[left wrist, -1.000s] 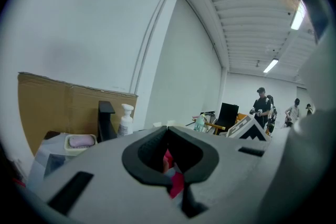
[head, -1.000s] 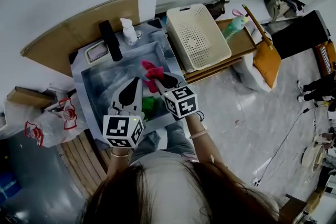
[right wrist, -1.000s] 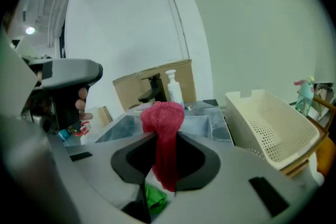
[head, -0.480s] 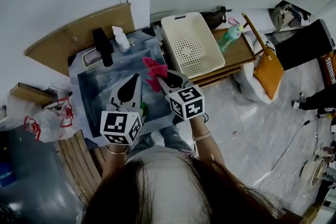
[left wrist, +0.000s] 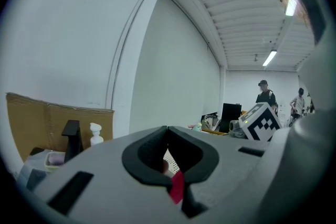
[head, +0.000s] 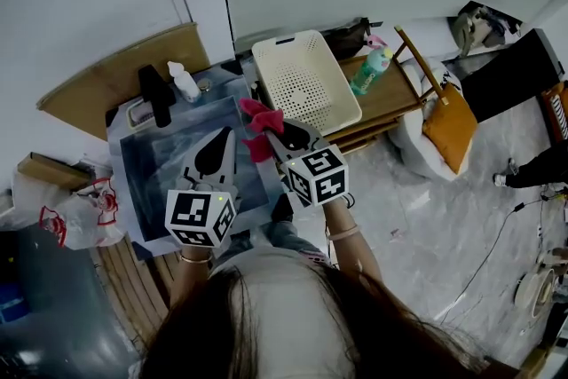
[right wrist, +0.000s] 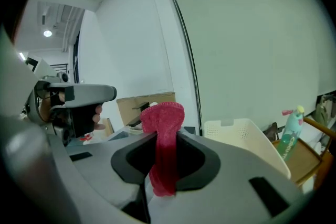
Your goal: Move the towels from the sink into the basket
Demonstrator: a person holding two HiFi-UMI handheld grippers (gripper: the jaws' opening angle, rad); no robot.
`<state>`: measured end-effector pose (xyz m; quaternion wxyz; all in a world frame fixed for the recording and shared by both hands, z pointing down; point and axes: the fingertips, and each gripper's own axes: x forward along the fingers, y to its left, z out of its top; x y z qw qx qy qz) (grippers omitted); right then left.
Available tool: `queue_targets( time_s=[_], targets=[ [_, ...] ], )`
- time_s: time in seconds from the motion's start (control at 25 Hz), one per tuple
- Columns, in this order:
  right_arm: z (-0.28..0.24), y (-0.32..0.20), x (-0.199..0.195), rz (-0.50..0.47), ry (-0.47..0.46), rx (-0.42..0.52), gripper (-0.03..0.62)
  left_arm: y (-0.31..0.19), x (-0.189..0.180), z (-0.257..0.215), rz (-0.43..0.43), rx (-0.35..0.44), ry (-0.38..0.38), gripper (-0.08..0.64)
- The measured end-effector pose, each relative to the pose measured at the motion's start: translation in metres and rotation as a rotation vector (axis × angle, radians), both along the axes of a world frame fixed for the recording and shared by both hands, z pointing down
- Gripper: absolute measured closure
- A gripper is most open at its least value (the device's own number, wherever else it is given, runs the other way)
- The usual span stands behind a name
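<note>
In the head view my right gripper (head: 273, 132) is shut on a pink towel (head: 260, 122) and holds it above the right rim of the grey sink (head: 151, 160), just short of the cream basket (head: 306, 80). The right gripper view shows the pink towel (right wrist: 164, 139) pinched upright between the jaws of the right gripper (right wrist: 166, 131), with the basket (right wrist: 247, 139) ahead on the right. My left gripper (head: 219, 145) hovers over the sink, its tips together. In its own view the left gripper (left wrist: 168, 129) is shut, with a sliver of pink showing through the gap.
A black faucet (head: 155, 93) and a white soap bottle (head: 184, 82) stand at the sink's back. The basket rests on a wooden bench (head: 395, 93) beside a green spray bottle (head: 368, 67). A plastic bag (head: 75, 209) lies on the left, an orange cushion (head: 448, 124) on the right.
The right gripper has carried the pink towel closer to the basket. The green towel seen earlier in the sink is now hidden under the left gripper.
</note>
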<state>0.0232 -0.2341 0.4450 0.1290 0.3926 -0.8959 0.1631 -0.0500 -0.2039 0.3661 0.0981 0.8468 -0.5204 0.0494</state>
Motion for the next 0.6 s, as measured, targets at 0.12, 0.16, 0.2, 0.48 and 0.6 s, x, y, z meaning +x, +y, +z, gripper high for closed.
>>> queue_targets(
  time_s=[0.12,0.16,0.2,0.48,0.6],
  targets=[
    [-0.006,-0.002,0.015,0.001,0.001,0.018,0.489,-0.001,0.014,-0.002,0.005,0.005,-0.004,0.551],
    [-0.008,-0.003,0.021,0.000,0.004,0.025,0.489,-0.001,0.019,-0.002,0.006,0.006,-0.004,0.551],
    [-0.009,-0.004,0.026,-0.001,0.009,0.031,0.489,-0.002,0.023,-0.002,0.007,0.008,-0.004,0.551],
    [-0.023,-0.019,0.060,-0.012,0.041,0.083,0.489,-0.005,0.049,-0.005,0.003,0.016,-0.006,0.551],
    [-0.027,-0.030,0.074,-0.018,0.063,0.103,0.489,-0.007,0.058,-0.003,-0.003,0.015,-0.005,0.551]
  ],
)
